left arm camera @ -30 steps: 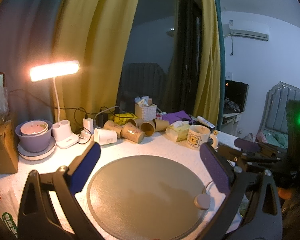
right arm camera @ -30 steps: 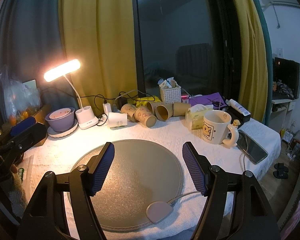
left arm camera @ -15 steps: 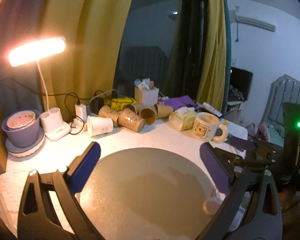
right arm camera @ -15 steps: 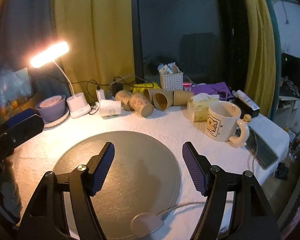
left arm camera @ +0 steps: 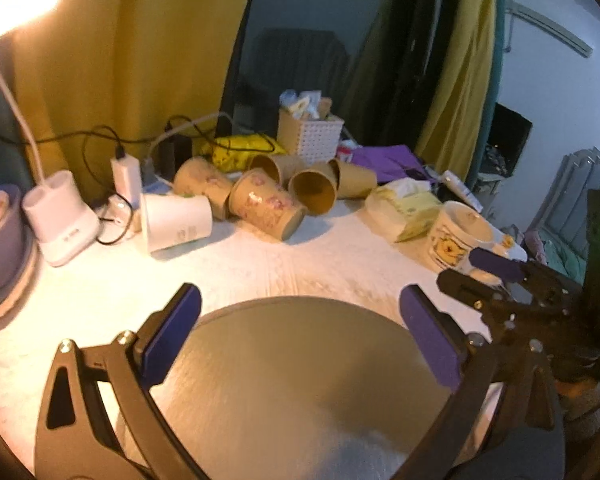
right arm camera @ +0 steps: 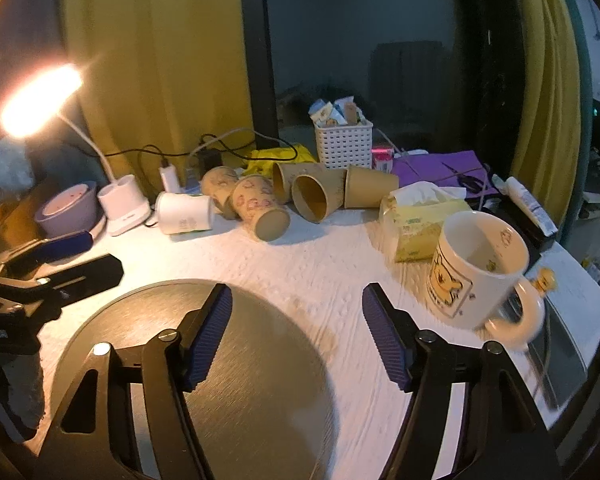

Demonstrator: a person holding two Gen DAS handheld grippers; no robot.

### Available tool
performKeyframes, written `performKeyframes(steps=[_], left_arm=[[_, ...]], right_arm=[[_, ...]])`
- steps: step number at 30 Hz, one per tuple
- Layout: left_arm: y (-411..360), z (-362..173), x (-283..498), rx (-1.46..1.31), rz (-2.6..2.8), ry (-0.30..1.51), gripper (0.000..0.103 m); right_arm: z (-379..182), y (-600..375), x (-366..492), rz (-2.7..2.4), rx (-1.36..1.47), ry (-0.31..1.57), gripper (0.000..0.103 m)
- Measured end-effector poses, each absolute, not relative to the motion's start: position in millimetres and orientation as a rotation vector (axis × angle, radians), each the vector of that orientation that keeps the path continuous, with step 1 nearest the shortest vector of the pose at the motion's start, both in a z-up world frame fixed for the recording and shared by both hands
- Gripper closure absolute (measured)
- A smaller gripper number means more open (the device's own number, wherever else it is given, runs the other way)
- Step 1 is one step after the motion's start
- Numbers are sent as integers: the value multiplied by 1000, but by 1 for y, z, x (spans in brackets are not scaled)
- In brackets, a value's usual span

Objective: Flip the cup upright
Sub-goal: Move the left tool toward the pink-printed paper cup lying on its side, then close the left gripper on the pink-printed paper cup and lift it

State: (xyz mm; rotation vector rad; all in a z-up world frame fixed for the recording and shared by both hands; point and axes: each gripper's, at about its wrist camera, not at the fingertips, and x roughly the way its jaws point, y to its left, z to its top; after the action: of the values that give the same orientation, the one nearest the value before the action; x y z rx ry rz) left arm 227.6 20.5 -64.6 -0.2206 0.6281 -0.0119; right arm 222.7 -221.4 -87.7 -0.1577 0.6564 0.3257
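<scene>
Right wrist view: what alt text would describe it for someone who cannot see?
An open right gripper hovers over a round grey mat, facing paper cups lying on their sides, including a white paper cup. A cream bear-print mug stands upright to the right.

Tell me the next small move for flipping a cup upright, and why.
Probably ease the left gripper forward toward the white paper cup. Both grippers are open and empty above the round mat, while the cups lie on their sides beyond it; the white one is nearest the left side.
</scene>
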Motion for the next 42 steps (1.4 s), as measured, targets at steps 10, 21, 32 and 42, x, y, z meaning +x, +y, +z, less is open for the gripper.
performKeyframes(steps=[10, 21, 32, 42], left_arm=[[36, -89, 320, -285, 55, 704, 3], [46, -117, 410, -405, 95, 786, 3], [55, -143, 441, -484, 92, 850, 30], [40, -123, 381, -393, -2, 813, 38]], right_arm=[[-84, -222, 308, 345, -175, 674, 52], [-94, -234, 372, 337, -133, 704, 52], [-94, -242, 382, 335, -106, 694, 51], [-82, -231, 353, 343, -110, 681, 52]])
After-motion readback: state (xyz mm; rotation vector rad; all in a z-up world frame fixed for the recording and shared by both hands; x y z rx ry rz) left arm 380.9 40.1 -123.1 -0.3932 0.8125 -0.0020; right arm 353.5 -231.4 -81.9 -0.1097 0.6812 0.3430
